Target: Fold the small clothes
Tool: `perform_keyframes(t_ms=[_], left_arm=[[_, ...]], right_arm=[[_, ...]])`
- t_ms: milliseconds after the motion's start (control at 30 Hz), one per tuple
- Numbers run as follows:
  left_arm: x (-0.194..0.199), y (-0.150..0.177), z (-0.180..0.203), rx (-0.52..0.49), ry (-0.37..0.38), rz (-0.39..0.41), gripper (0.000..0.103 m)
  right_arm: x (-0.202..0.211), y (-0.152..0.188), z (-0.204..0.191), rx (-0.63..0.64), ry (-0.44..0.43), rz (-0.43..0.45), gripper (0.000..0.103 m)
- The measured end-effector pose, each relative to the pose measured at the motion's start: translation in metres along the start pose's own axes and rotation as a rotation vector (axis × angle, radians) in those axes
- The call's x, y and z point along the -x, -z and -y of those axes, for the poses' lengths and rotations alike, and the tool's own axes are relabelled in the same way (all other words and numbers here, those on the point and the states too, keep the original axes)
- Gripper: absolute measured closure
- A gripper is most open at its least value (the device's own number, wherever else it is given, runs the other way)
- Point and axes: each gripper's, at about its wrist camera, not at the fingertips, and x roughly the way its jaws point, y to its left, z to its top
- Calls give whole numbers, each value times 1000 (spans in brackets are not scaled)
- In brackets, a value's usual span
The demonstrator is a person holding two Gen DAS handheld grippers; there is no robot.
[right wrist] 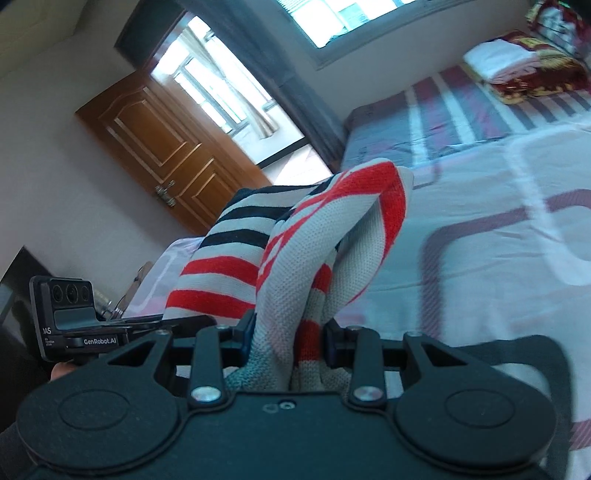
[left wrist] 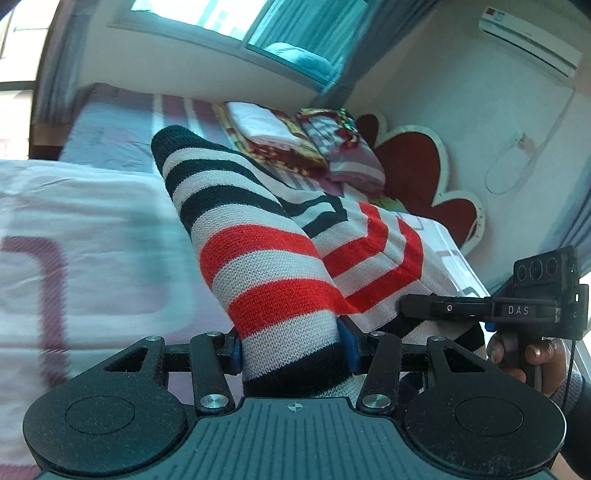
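A small knitted garment (left wrist: pixel 258 251) with red, white and black stripes is lifted off the bed. My left gripper (left wrist: pixel 291 347) is shut on a thick rolled part of it, which juts forward over the bedspread. In the left wrist view my right gripper (left wrist: pixel 436 310) shows at the lower right, held by a hand (left wrist: pixel 539 358), with the cloth running to it. In the right wrist view my right gripper (right wrist: pixel 290 339) is shut on bunched folds of the same garment (right wrist: pixel 314 236). The left gripper's body (right wrist: pixel 74 314) shows at the left there.
Below lies a bed (left wrist: pixel 92 229) with a white and mauve patterned cover. Folded blankets and clothes (left wrist: pixel 295 144) are stacked near a red heart-shaped headboard (left wrist: pixel 424 170). A wooden door (right wrist: pixel 166 147), a window (right wrist: pixel 332 14) and a wall air conditioner (left wrist: pixel 532 40) are around.
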Motion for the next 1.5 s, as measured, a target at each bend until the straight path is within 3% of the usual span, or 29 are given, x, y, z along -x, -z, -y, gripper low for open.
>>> perform_keyframes(t_ms=[267, 533, 667, 700, 767, 867, 1067, 1100, 1167, 1200, 1367, 1400, 1500], left_arm=[[55, 29, -74, 65, -95, 5, 54], [92, 84, -147, 163, -190, -5, 54], [96, 113, -174, 214, -197, -4, 54], [92, 120, -179, 247, -187, 0, 53], [88, 131, -187, 277, -180, 17, 42], [82, 139, -185, 256, -219, 40, 35], [85, 135, -170, 182, -328, 31, 21], [89, 132, -168, 189, -346, 28, 20], [104, 135, -161, 198, -350, 38, 20], [112, 140, -157, 202, -337, 51, 20], [122, 168, -159, 308, -260, 77, 20], [121, 171, -161, 324, -261, 84, 20], [122, 173, -160, 337, -254, 88, 20]], right_arm=[[-80, 17, -51, 39, -50, -59, 69], [-161, 50, -77, -23, -144, -147, 69], [-190, 66, -74, -56, -189, -194, 69], [-192, 70, -73, -61, -192, -194, 69], [-196, 73, -57, -108, -173, -204, 69], [-196, 79, -41, -125, -180, -226, 71], [-197, 74, -46, -96, -164, -242, 70], [-193, 72, -49, -103, -149, -244, 68], [-184, 72, -64, -86, -98, -228, 44], [-178, 74, -70, -68, -83, -221, 40], [-149, 90, -69, -95, -141, -254, 33], [-149, 92, -68, -112, -135, -257, 33], [-149, 97, -63, -141, -61, -270, 48]])
